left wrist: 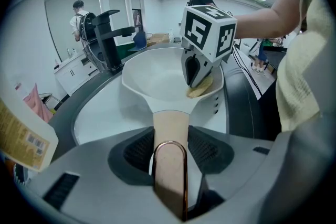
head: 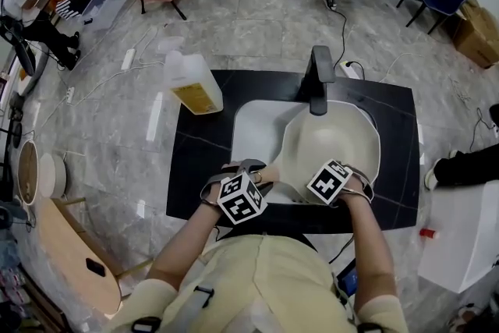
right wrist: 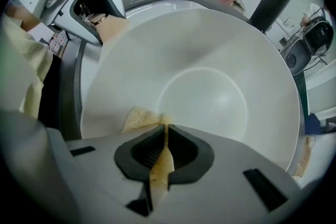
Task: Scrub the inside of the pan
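A cream pan lies in the white sink below the black faucet. My left gripper is shut on the pan's beige handle, which ends in a copper ring. My right gripper is shut on a thin yellow sponge, whose free corner rests on the pan's inner wall near the handle side. In the left gripper view the right gripper reaches down into the pan with the sponge against the near right wall. Both marker cubes sit at the sink's front edge in the head view.
A soap bottle with a yellow label stands on the black counter left of the sink. The faucet rises behind the pan. Chairs, cables and boxes lie on the floor beyond. Two people stand in the room's background.
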The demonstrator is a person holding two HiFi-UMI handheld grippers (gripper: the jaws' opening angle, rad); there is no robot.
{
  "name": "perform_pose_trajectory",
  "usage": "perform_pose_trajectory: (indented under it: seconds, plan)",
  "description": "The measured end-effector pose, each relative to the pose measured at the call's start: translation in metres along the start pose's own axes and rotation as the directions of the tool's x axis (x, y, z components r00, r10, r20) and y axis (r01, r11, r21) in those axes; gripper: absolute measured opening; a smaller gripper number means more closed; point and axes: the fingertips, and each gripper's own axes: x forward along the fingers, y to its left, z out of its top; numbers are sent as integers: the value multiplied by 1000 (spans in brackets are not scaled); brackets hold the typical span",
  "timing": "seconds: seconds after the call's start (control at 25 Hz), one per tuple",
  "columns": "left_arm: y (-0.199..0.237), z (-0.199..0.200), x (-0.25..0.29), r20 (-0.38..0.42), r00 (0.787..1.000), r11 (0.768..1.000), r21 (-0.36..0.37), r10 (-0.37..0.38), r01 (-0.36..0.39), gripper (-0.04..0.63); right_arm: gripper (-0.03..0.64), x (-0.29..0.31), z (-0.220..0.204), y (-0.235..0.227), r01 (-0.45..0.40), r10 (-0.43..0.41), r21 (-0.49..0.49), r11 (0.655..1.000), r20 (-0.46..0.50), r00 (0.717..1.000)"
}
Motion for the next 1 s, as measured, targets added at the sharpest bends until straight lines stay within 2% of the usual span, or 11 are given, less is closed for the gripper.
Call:
perform_pose_trajectory:
  seconds: [0.32, 0.52, 0.76, 1.0]
  plan:
    - [1, -2, 3, 0, 1000, 1000, 11, 13, -13, 202, 35, 4, 47, -7, 1, -2, 6, 1000, 132, 991]
    - [2, -2, 3, 0, 1000, 1000, 17, 19, -19, 202, 35, 2, 72, -22, 24, -39, 69, 997, 228, 973]
    - [2, -3, 4, -1, 1000, 999, 21, 24, -24, 202, 35, 0, 91, -46, 81, -135, 171, 982, 332, 933]
    - [1, -2, 4, -1, 1000, 1000, 20, 24, -24, 202, 35, -3, 100, -71, 152, -239, 248, 957, 374, 896]
